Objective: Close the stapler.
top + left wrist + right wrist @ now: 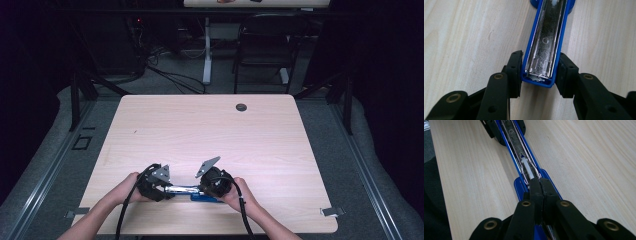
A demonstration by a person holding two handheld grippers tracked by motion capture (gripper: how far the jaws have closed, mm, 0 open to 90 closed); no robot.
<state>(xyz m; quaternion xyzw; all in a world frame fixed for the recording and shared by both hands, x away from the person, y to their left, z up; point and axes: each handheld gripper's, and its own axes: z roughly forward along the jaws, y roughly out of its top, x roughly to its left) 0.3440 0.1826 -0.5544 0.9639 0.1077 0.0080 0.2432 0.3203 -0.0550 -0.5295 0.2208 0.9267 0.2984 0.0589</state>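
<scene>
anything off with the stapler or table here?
The blue stapler lies swung open near the table's front edge, its metal staple channel bare. The left tool straddles its free end; the right tool, jaws together, sits over the white pusher at the hinge end. Nothing looks spilled or broken.

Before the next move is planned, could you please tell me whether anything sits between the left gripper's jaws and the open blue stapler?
Nothing visible does. The left gripper already brackets the front end of the open blue stapler with its shiny metal channel; its black pads flank the blue sides directly, above the bare light wooden table.
</scene>
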